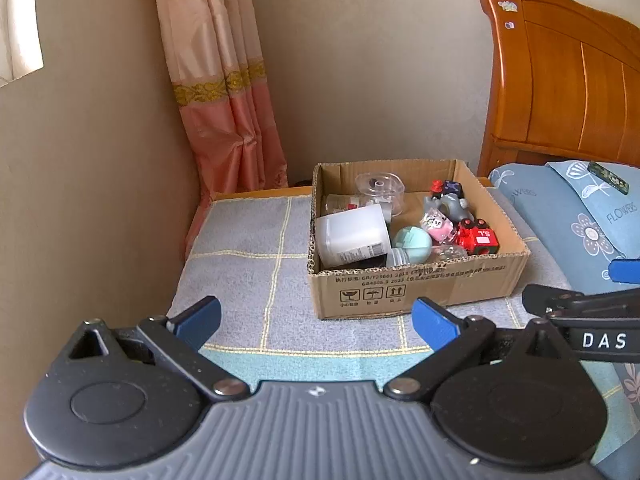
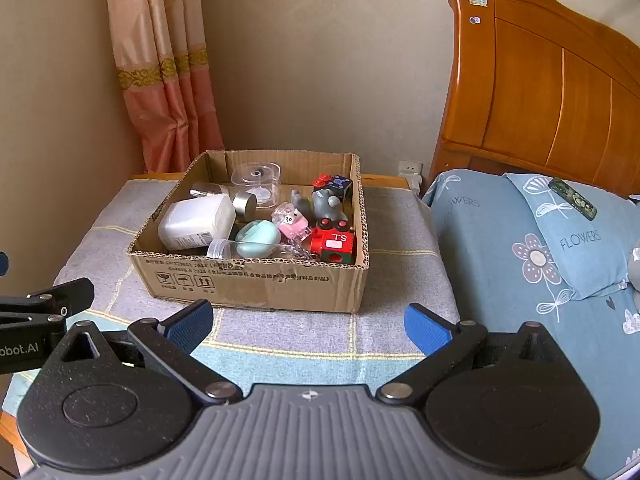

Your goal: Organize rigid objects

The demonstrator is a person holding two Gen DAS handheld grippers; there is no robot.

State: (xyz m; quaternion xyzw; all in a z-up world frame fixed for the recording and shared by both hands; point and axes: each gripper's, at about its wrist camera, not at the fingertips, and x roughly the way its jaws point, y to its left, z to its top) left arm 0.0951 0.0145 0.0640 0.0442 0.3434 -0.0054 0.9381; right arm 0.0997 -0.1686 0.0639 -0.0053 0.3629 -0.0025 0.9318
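Left wrist: right tongs (image 1: 624, 280) cut off; cardboard box (image 1: 416, 288) contents overlapping.

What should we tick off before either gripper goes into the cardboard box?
1. Left gripper open and holding nothing: ok.
2. Right gripper open and holding nothing: ok.
3. Cardboard box upright on the grey mat, top open: ok.
4. Items reachable from above: the white bottle, teal egg-shaped case and red toy block lie on top near the front wall: ok.
5. Items separated enough for a clean two-finger grip: not ok, they are packed touching one another.
6. Sorting destination for what comes out: cannot tell.
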